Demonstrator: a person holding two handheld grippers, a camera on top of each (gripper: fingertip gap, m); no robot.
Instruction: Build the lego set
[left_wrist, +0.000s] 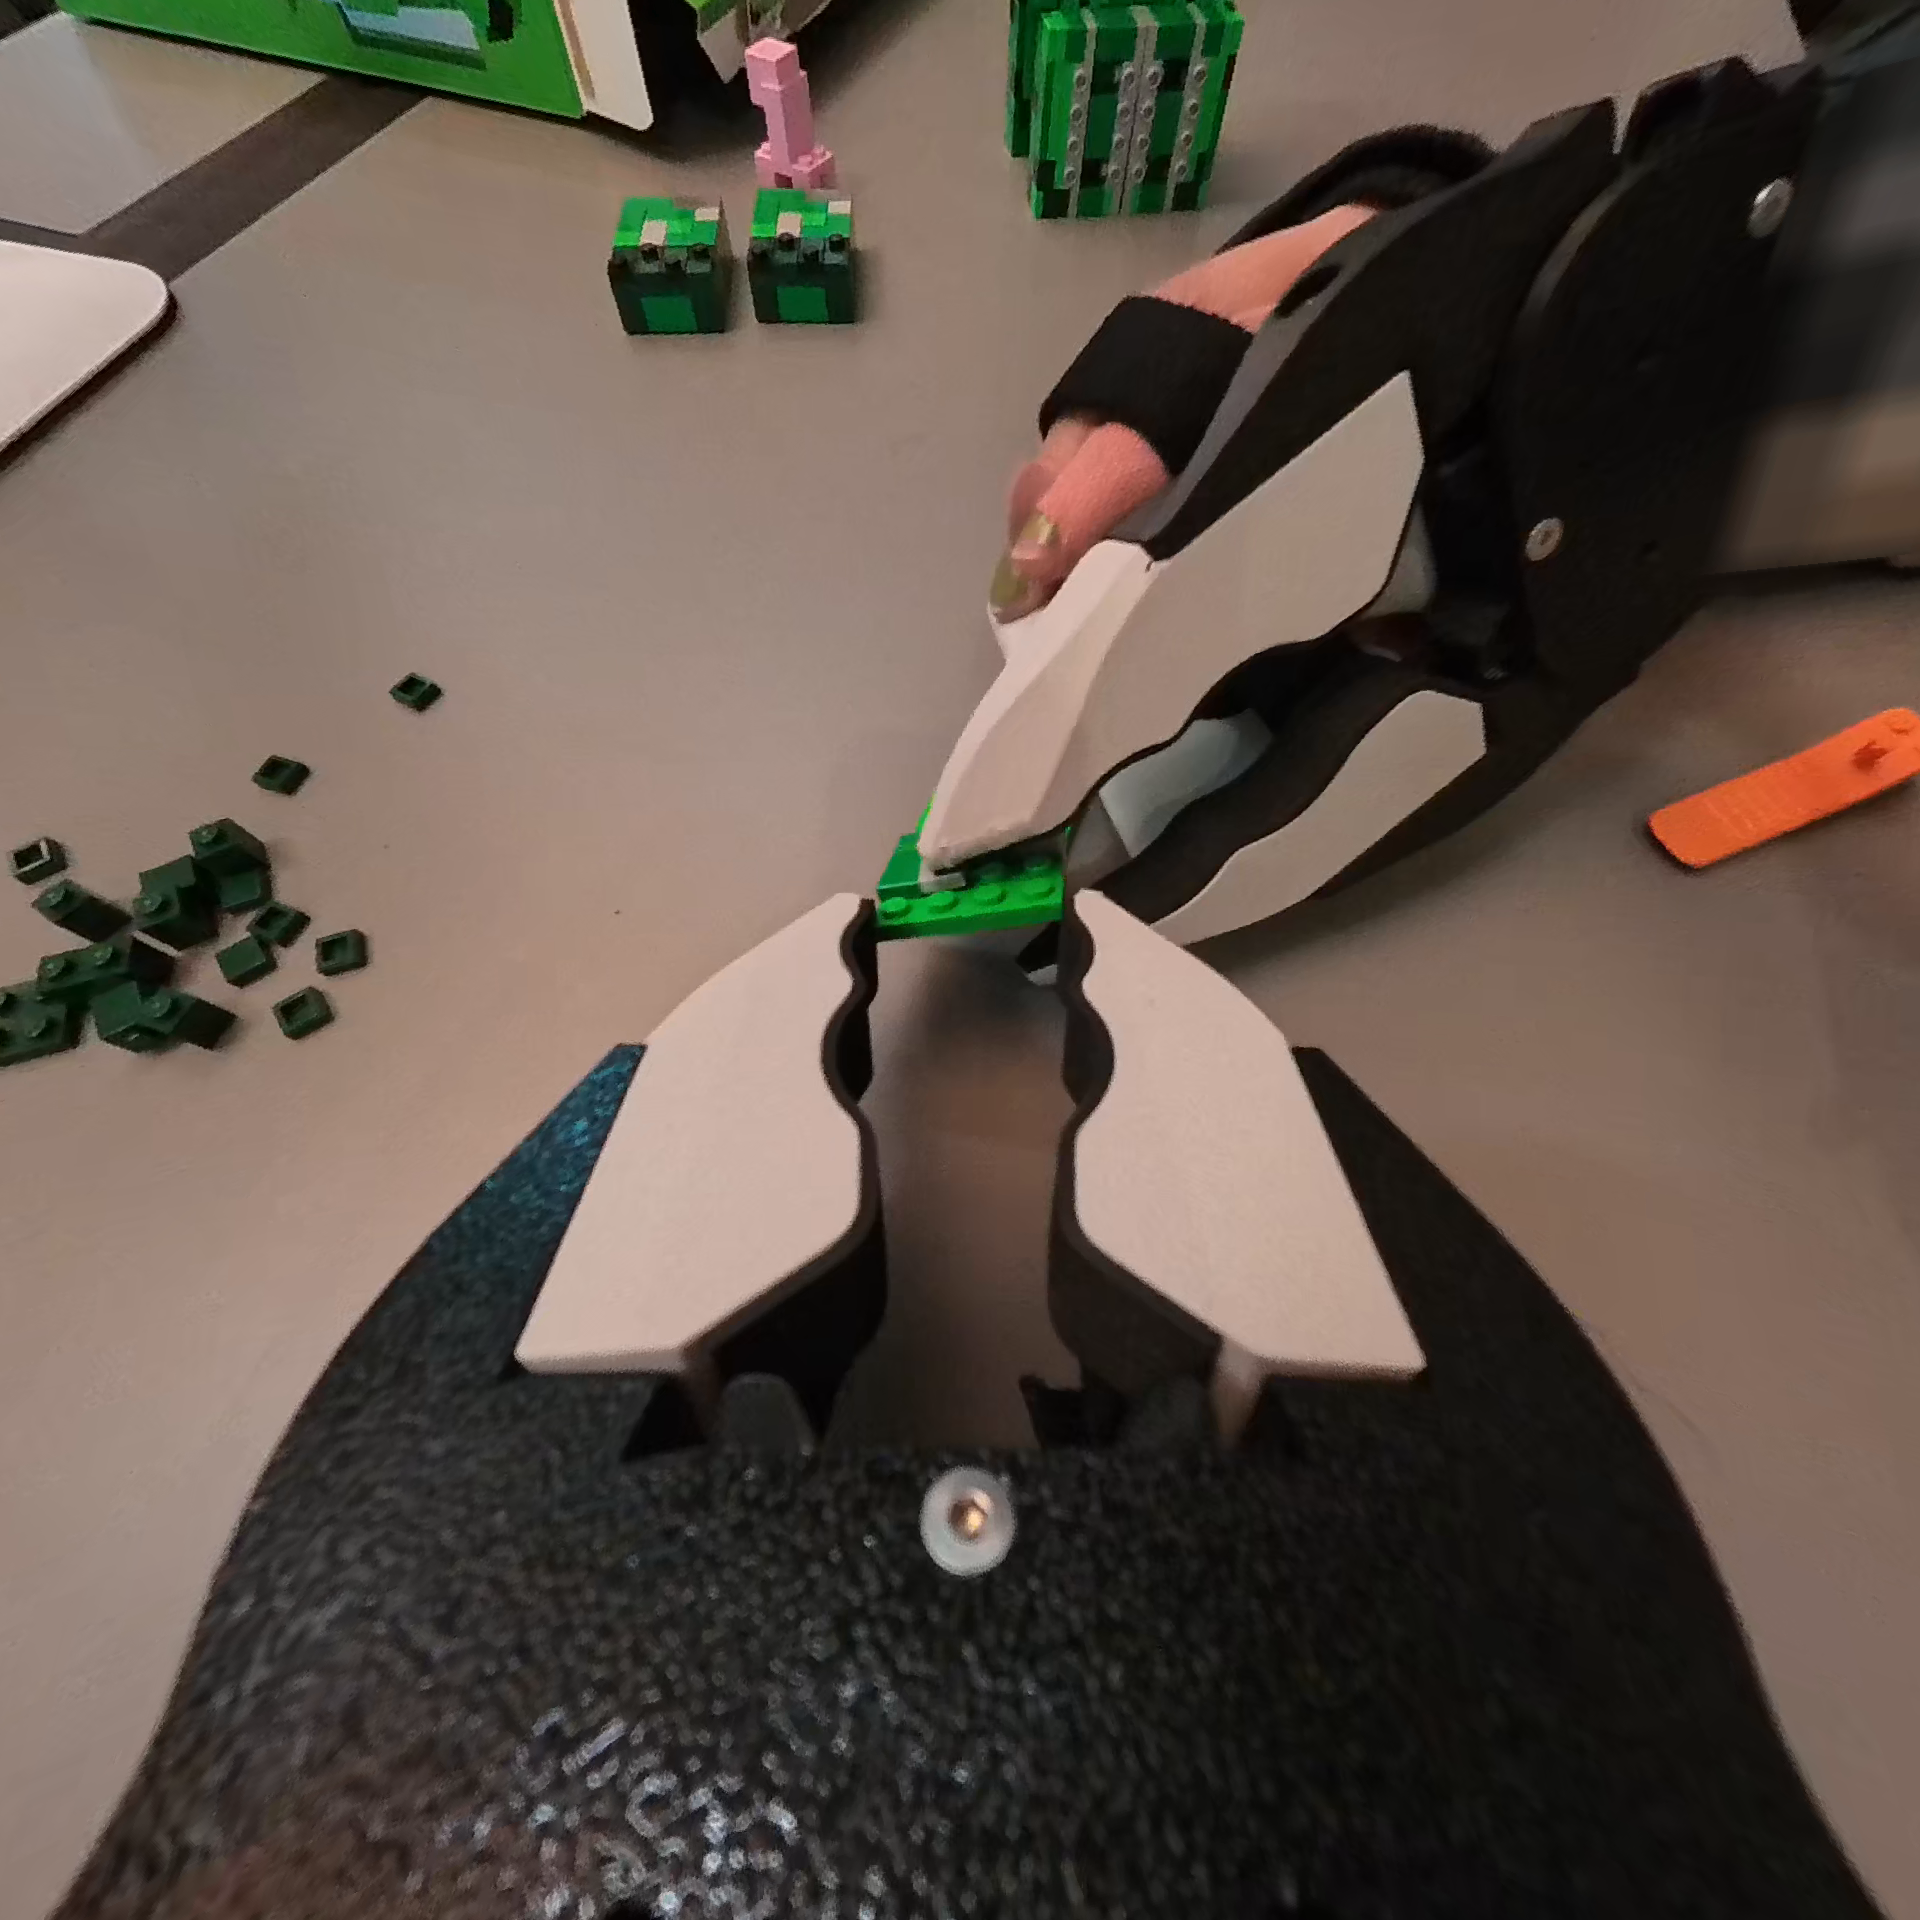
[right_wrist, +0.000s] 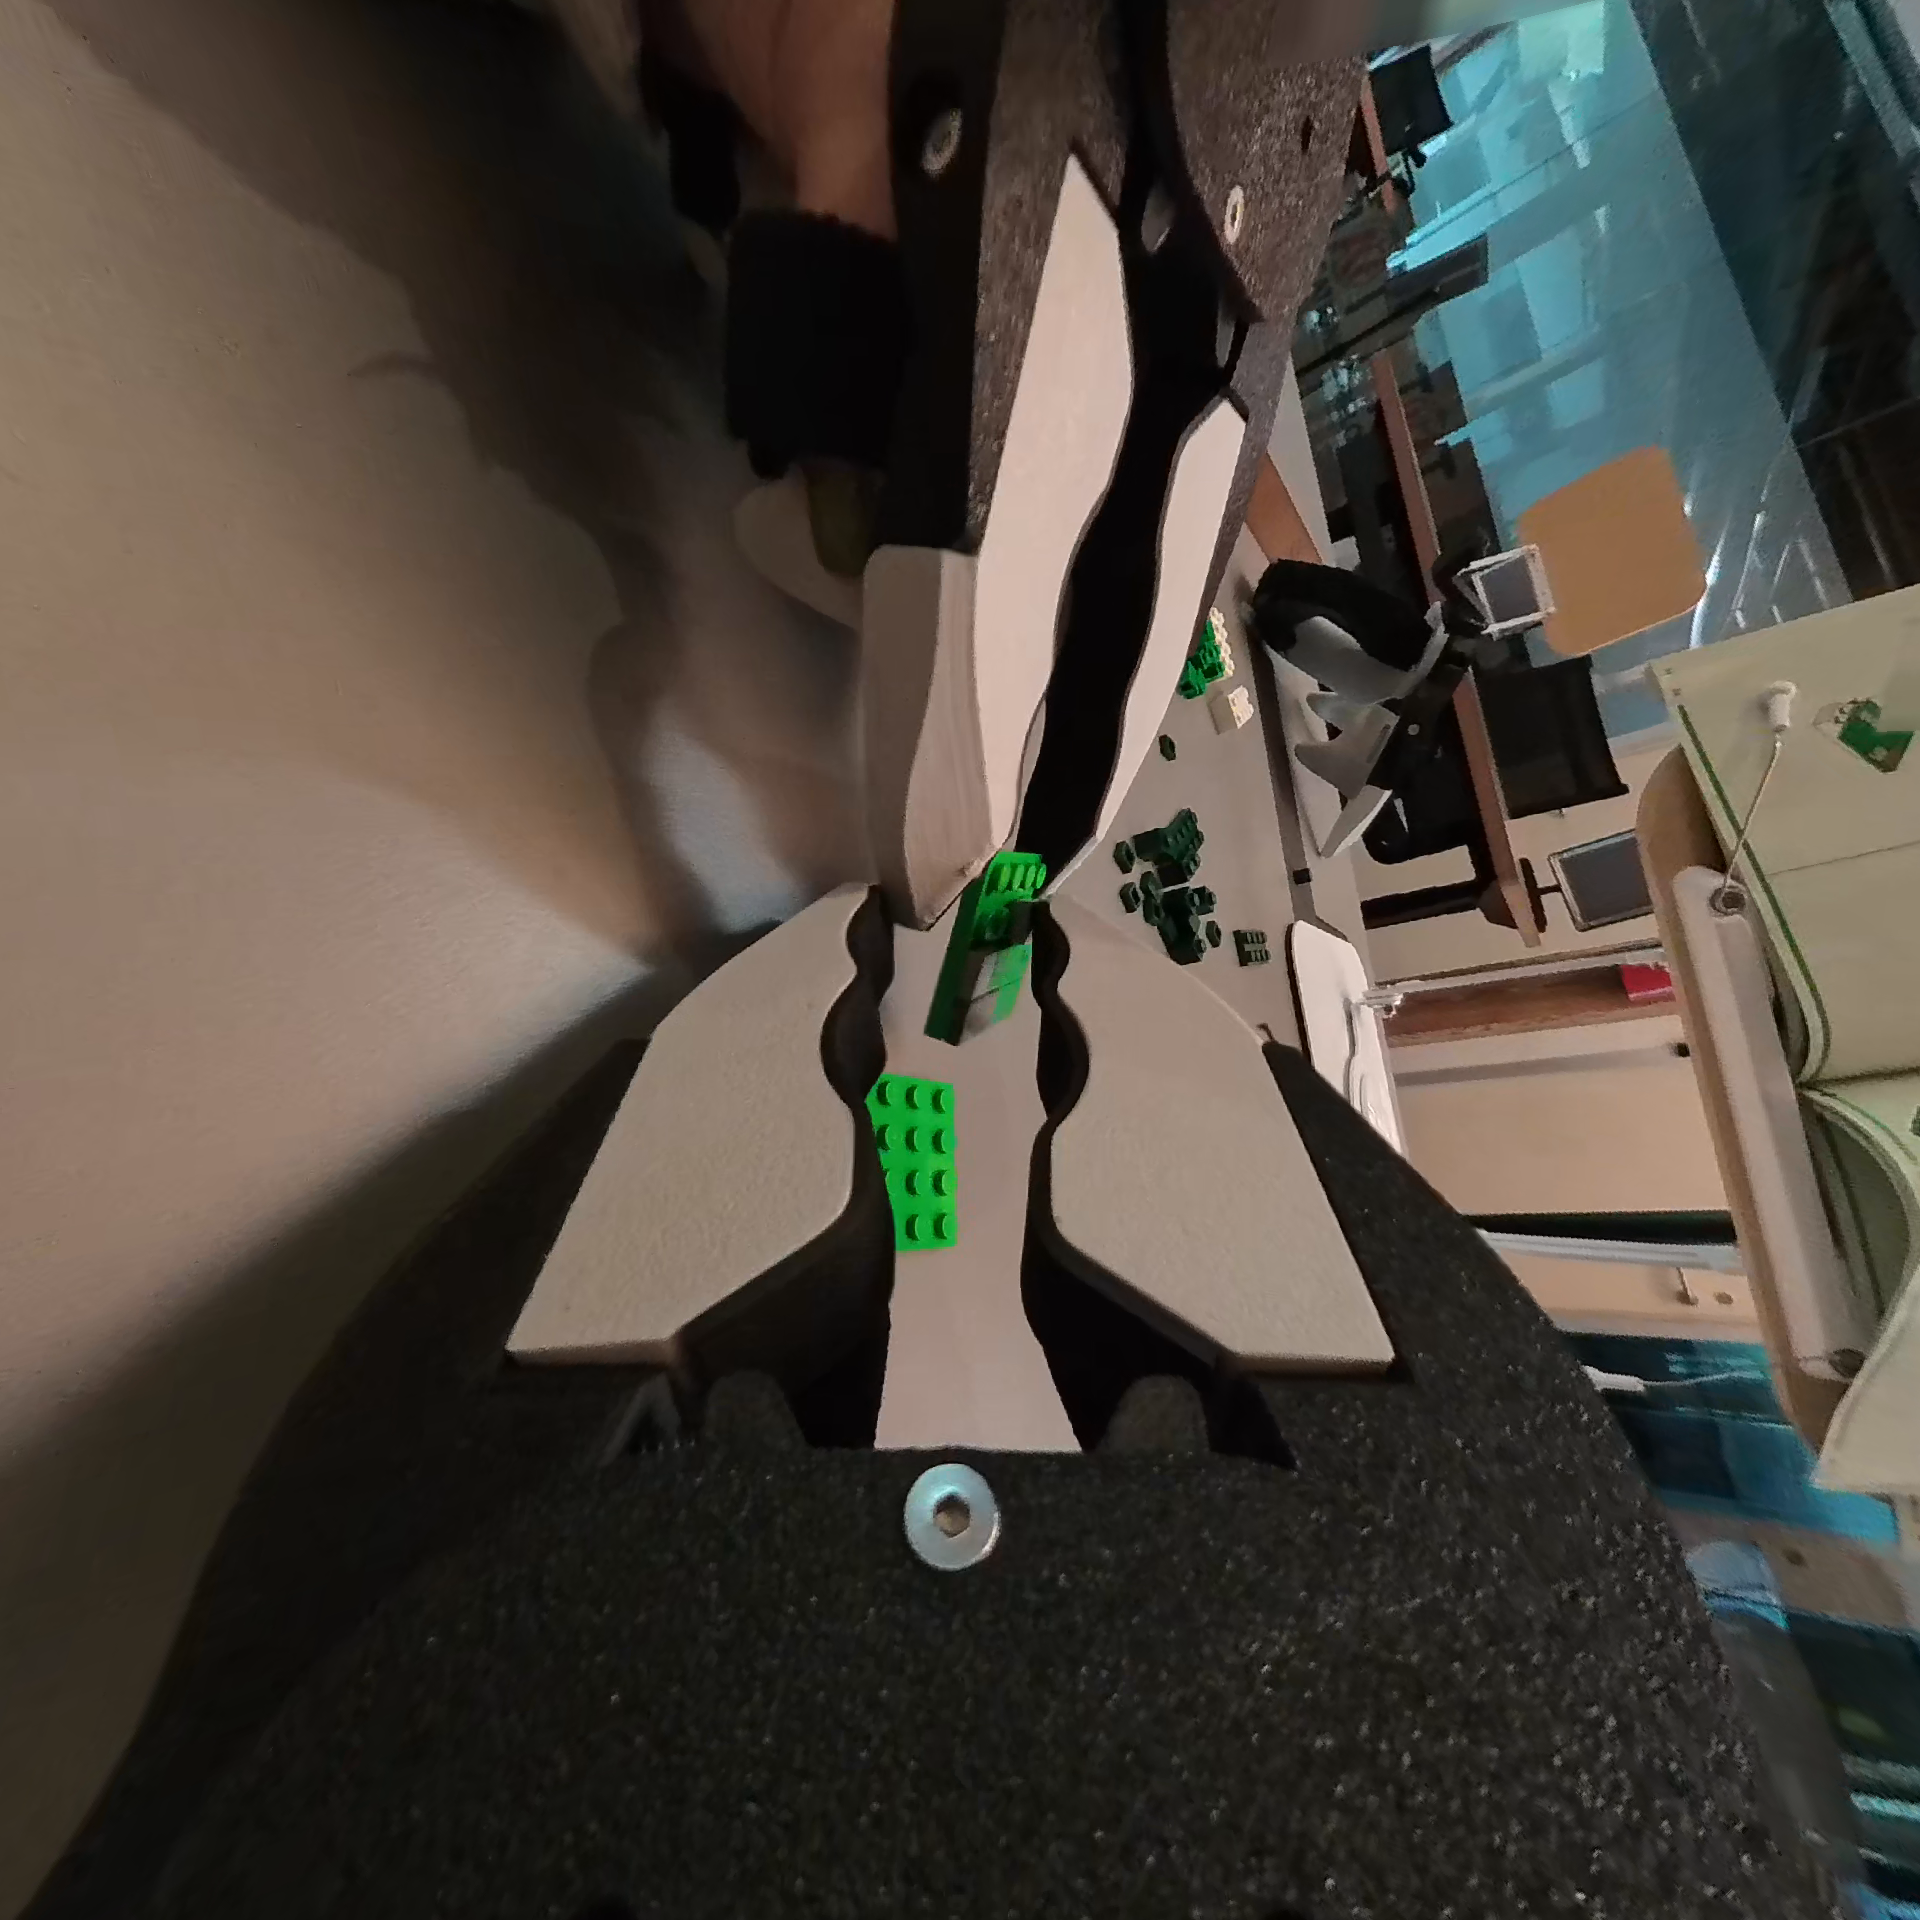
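**Two tools meet over a green brick piece**

Near the middle of the grey desk (left_wrist: 520, 540), the left tool (left_wrist: 971, 914) and the right tool (left_wrist: 1013, 857) meet tip to tip at a small bright green plate assembly (left_wrist: 977, 899). In the left wrist view the right tool's white fingers press on top of the piece. In the right wrist view the assembly (right_wrist: 987, 951) sits between the tips of both tools. Which tool truly grips it cannot be told; the left tool's jaws stand at a moderate gap, the right tool's narrow.

A second bright green plate (right_wrist: 916, 1164) lies flat on the desk below the right tool. A pile of dark green bricks (left_wrist: 145, 935) lies to the left. Farther back stand two small green cubes (left_wrist: 738, 260), a pink figure (left_wrist: 784, 114) and a taller green block (left_wrist: 1122, 104). An orange brick separator (left_wrist: 1787, 800) lies to the right.
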